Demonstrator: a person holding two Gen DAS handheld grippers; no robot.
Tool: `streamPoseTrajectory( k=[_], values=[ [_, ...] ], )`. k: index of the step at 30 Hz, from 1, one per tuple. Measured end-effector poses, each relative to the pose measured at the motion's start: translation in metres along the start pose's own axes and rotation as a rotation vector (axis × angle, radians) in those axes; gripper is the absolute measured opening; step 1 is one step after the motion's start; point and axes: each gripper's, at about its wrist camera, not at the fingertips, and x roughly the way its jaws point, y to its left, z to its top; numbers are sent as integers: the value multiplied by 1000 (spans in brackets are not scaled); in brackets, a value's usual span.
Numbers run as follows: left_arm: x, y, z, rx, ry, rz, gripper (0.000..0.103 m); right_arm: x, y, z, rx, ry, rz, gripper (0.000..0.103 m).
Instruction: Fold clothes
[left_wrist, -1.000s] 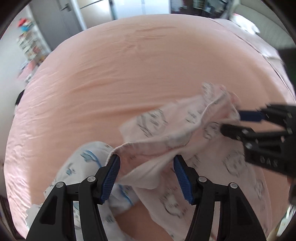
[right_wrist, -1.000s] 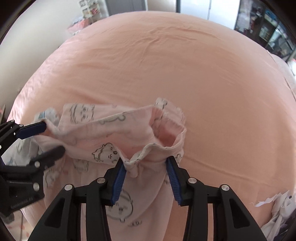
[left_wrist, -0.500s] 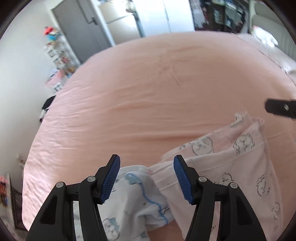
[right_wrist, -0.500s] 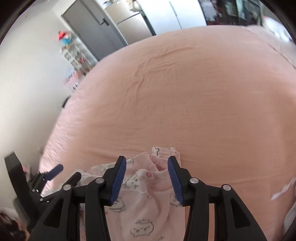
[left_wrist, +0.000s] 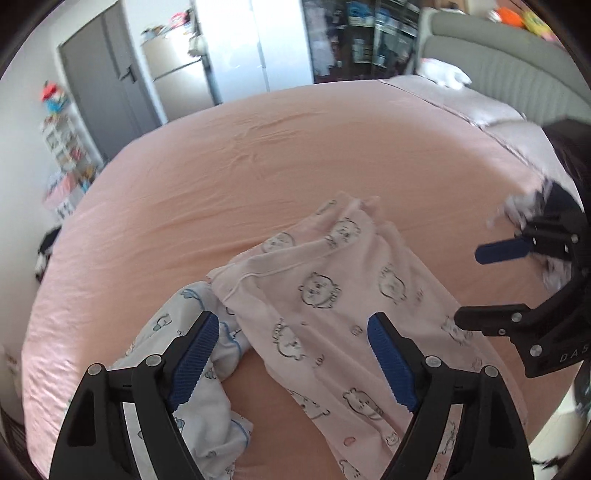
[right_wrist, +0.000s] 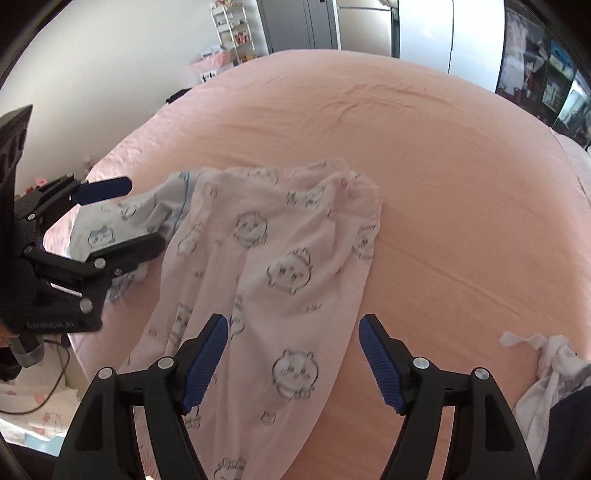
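A pale pink garment (left_wrist: 332, 295) (right_wrist: 280, 258) printed with cartoon faces lies loose on the peach bedsheet (left_wrist: 258, 166) (right_wrist: 424, 166), draping toward the near edge. A light blue printed garment (left_wrist: 207, 406) (right_wrist: 107, 229) lies crumpled at its left. My left gripper (left_wrist: 291, 354) (right_wrist: 122, 214) stands open above both garments, holding nothing. My right gripper (right_wrist: 291, 354) (left_wrist: 476, 284) is open too, hovering over the pink garment's lower part with nothing between its fingers.
A white crumpled cloth (right_wrist: 543, 369) lies at the bed's right edge. A grey headboard (left_wrist: 498, 48) and pillows (left_wrist: 461, 99) are at the far right. A shelf rack (left_wrist: 66, 147), a grey door (left_wrist: 99, 81) and a fridge (left_wrist: 181, 81) stand beyond the bed.
Both grippers have let go of the pink garment and pulled back and up. The garment has dropped onto the bed and spread flatter.
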Motion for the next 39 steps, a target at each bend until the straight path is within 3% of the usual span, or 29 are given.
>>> streamPoseTrajectory(
  k=[4,11,16,22,32,39],
  values=[
    [-7,-12,-2,1,19,-59,83,-8,4,-13,25,29,15,73],
    [-35,-19,-6,-28,1,-141,83,-12,15,-34,-41,54,0,74],
    [-37,-22,-23,-24,3,-133,84,-23,19,-48,-80,50,-24,74],
    [-36,-26,-50,-23,50,-134,84,-37,36,-69,-222,34,-144,74],
    [-41,-40,-75,74,76,-120,84,-50,51,-104,-244,41,-152,74],
    [-42,-48,-91,122,101,-130,84,-45,73,-121,-371,50,-231,74]
  ],
)
